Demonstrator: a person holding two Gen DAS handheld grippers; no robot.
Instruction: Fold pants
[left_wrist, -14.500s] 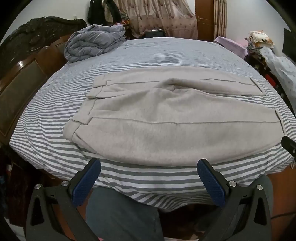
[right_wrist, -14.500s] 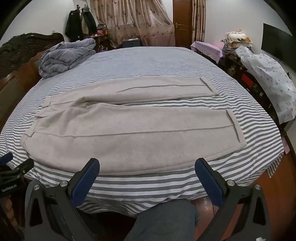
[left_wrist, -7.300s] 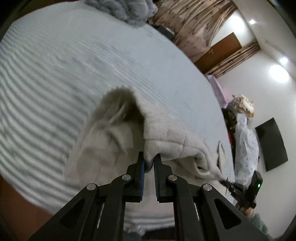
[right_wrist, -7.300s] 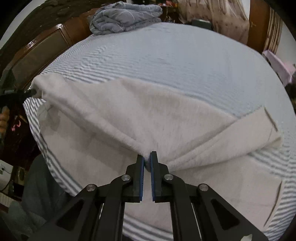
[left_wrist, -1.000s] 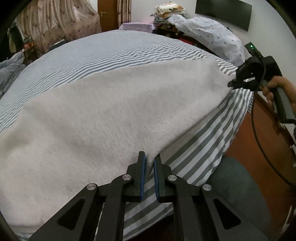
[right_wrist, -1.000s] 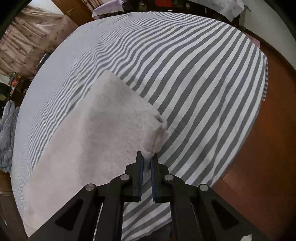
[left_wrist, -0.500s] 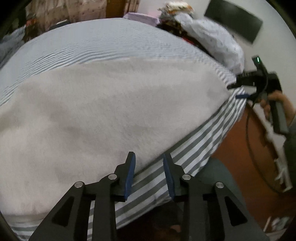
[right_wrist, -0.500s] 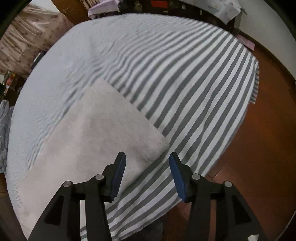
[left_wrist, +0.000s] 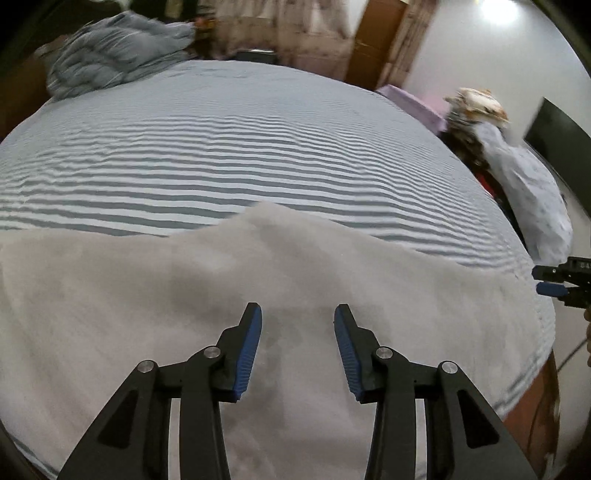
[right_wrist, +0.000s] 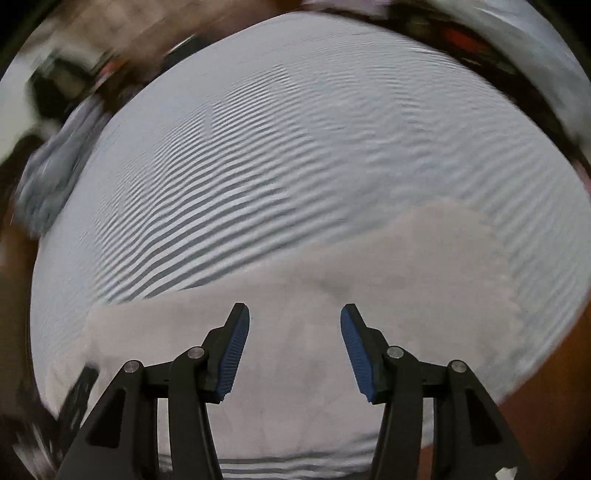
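The pale grey pants (left_wrist: 184, 295) lie folded lengthwise along the near side of the striped bed (left_wrist: 240, 147). A small bump rises in their far edge. My left gripper (left_wrist: 297, 321) hovers over the cloth, its jaws opening, with nothing pinched between the blue pads. In the right wrist view the same pants (right_wrist: 388, 266) spread below my right gripper (right_wrist: 294, 321), whose jaws are also opening and hold nothing. That view is blurred by motion. The right gripper's blue tips (left_wrist: 550, 284) show at the right edge of the left wrist view, beside the pants' end.
A crumpled grey-blue quilt (left_wrist: 110, 62) sits at the bed's far left corner. A chair draped in patterned cloth (left_wrist: 528, 192) and a dark screen (left_wrist: 565, 136) stand to the right. Wood floor (right_wrist: 554, 369) shows past the bed's near right corner.
Both grippers let go of the pants' near edge and opened. Both then swung over the cloth, and the views rolled so that the bed lies level ahead.
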